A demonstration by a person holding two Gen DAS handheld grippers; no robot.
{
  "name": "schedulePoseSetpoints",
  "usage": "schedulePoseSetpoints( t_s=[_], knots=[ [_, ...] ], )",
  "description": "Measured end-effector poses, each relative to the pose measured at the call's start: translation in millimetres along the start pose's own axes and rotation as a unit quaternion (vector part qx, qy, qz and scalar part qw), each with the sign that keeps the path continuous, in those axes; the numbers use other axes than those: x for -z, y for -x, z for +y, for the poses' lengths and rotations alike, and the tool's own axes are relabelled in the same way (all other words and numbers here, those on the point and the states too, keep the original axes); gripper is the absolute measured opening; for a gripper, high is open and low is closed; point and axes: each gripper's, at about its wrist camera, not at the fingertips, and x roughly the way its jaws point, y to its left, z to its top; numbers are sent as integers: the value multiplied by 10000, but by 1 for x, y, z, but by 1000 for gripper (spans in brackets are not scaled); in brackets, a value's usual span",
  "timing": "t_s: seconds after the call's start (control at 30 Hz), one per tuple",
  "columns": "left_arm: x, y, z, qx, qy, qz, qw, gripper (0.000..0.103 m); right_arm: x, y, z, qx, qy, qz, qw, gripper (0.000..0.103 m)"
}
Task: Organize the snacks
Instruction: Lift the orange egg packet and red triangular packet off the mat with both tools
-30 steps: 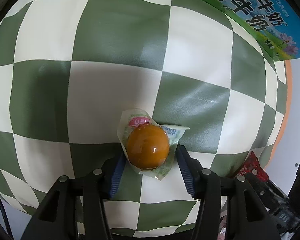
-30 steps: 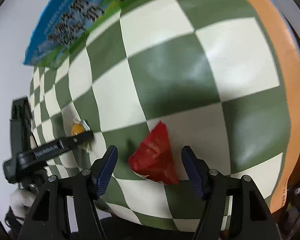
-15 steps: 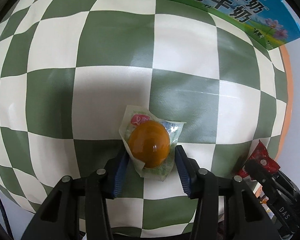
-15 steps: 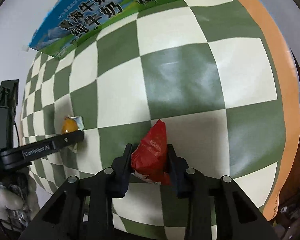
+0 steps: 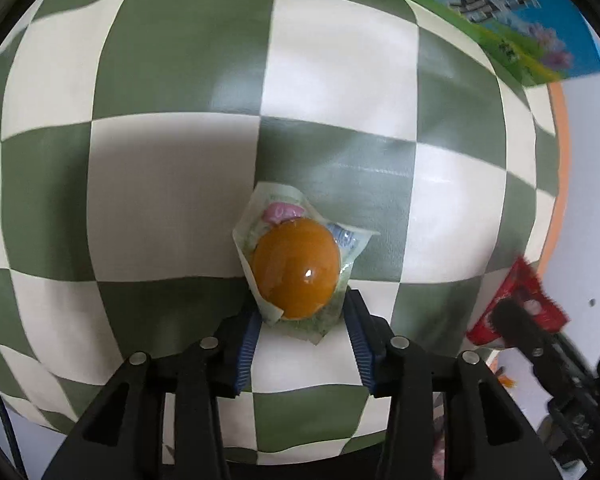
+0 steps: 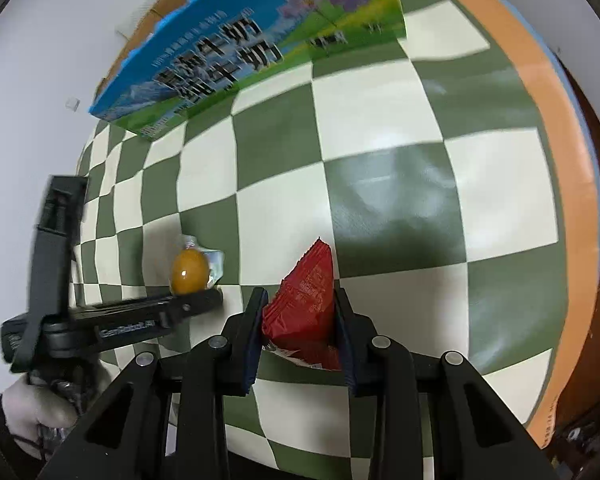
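My left gripper [image 5: 302, 322] is shut on a clear-wrapped orange jelly snack [image 5: 296, 268] and holds it over the green-and-white checked tablecloth [image 5: 160, 184]. The same snack shows in the right wrist view [image 6: 190, 272], with the left gripper [image 6: 198, 300] under it. My right gripper [image 6: 300, 316] is shut on a red snack packet [image 6: 306, 300] that points up and away. That packet shows at the right edge of the left wrist view [image 5: 516, 304].
A blue and green milk carton box [image 6: 240, 52] stands at the far side of the table, also in the left wrist view [image 5: 512, 12]. The table's orange rim [image 6: 572, 200] runs along the right. A white wall is behind.
Both grippers closed on their snacks: the left on the orange jelly, the right on the red packet. Both have since lifted and drawn nearer each other.
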Motion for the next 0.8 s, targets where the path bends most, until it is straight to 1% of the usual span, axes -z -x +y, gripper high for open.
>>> schedulePoseSetpoints(
  t_s=[0.03,0.07,0.13,0.17,0.23,0.3,0.4,0.43,0.47,0.5,0.57,0.6,0.63,0.7,0.8],
  knots=[
    [0,3,2,87,78,4,9999,45,1,-1,-2,-4,-21,20,10000,34],
    [-1,6,3,150,128,12,9998,55,1,-4,-4,25,-31,57,10000,34],
    [-3,13,7,195,224,-70,9995,65,2,-9,-7,22,-83,99,9999,34],
    [-6,13,9,160,249,-106,9995,68,3,-11,-7,16,-105,118,9999,34],
    [-15,10,14,8,344,-118,9993,68,3,-16,-12,-1,-195,135,9997,34],
    [-22,6,15,-56,430,-140,9990,68,4,-20,-15,-25,-260,159,9995,34],
    [-26,7,5,-377,252,-346,9984,67,4,-23,-17,-40,-289,163,9994,34],
    [-26,8,0,-523,140,-496,9973,60,4,-23,-18,-36,-290,163,9994,34],
    [-27,9,-3,-609,55,-563,9965,56,4,-23,-18,-32,-291,160,9994,34],
    [-28,10,-7,-683,-29,-591,9959,56,4,-23,-18,-29,-290,157,9995,35],
    [-29,14,-9,-719,-114,-669,9951,55,4,-21,-17,-32,-296,136,9995,35],
    [-29,15,-10,-730,-125,-683,9949,53,4,-21,-17,-36,-293,129,9995,34],
    [-30,18,-8,-720,-126,-696,9949,46,4,-20,-16,-36,-283,124,9995,34],
    [-26,22,-8,-624,-100,-689,9956,46,4,-19,-15,-43,-287,109,9995,34],
    [-23,34,-9,-655,-138,-733,9951,46,4,-13,-15,-79,-265,58,9996,35]
  ],
)
